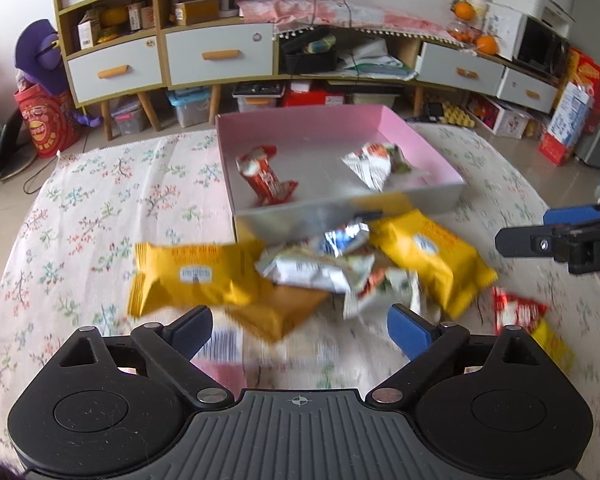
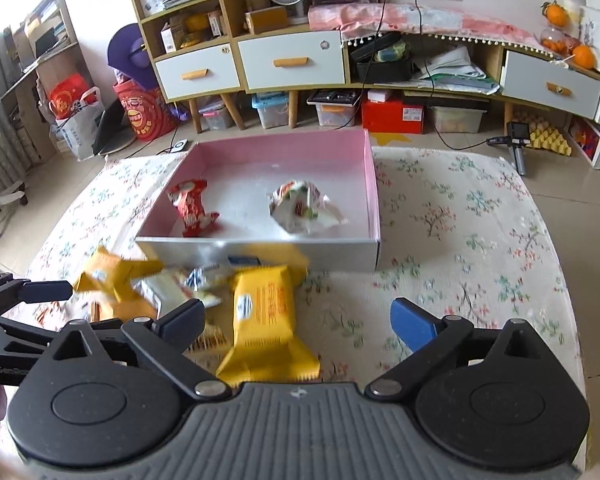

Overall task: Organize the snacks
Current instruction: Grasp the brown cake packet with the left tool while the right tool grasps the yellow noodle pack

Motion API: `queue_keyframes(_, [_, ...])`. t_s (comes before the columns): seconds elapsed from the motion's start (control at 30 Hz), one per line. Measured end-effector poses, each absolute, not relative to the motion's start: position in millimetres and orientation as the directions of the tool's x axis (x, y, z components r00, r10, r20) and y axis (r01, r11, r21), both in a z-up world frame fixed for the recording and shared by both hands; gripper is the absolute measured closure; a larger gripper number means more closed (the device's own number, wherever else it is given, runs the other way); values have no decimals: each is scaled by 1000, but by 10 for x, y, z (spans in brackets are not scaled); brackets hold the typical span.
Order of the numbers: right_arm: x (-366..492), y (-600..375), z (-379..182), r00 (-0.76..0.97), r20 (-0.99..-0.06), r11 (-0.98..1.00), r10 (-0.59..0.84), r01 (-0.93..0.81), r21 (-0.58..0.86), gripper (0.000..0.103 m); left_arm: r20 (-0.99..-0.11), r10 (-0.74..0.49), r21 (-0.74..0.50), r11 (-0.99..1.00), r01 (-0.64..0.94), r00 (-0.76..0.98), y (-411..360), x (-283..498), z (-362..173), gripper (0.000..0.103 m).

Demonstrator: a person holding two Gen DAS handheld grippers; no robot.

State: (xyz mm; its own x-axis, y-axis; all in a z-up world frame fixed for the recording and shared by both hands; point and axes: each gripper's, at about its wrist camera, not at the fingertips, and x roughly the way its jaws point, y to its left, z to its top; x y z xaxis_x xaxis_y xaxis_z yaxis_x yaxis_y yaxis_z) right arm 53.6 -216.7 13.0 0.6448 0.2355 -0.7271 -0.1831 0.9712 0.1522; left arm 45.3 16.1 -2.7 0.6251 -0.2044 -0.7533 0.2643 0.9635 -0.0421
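A pink-lined box (image 1: pixel 420 128) (image 2: pixel 374 184) sits on the floral cloth and holds a red snack pack (image 1: pixel 264 176) (image 2: pixel 192 208) and a white snack pack (image 1: pixel 374 164) (image 2: pixel 300 208). In front of it lies a pile of snacks: yellow packs (image 1: pixel 188 276) (image 1: pixel 432 256) (image 2: pixel 264 320), white and silver packs (image 1: pixel 316 268) (image 2: pixel 204 280), and a red pack (image 1: pixel 516 312). My left gripper (image 1: pixel 300 332) is open and empty just before the pile. My right gripper (image 2: pixel 296 320) is open and empty, its fingers either side of a yellow pack; it also shows at the left wrist view's right edge (image 1: pixel 512 240).
The floral cloth (image 1: pixel 100 200) (image 2: pixel 480 240) covers the low table. Behind it stand wooden cabinets with white drawers (image 1: pixel 216 56) (image 2: pixel 292 62), storage bins, red bags and boxes on the floor. The left gripper's finger (image 2: pixel 44 292) shows at the right wrist view's left edge.
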Motion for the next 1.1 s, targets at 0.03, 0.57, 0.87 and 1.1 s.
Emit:
queue_keyframes(0.03, [511,-2181,112,642,-731,972,233,-185,147,3,-755,-208,-35,960,279,622,152,410,-42,7])
queue_keyframes(0.57, [-23,-2374,-183,656,-723,955,220,-294,24,0,-705,-420,-59,838,543,571,-85,-210,-256,4])
queue_keyframes(0.87, [-300,-2570,-377,678,-684,944,270,-328,47,0,-686,-525,-87,746,660,503,-220,-481,-385,4])
queue_keyframes(1.1, [-466,-2516,-505,685,-654,919,321,-391,41,0,-681,-572,-73,674,736,456,-364,-648,-518,4])
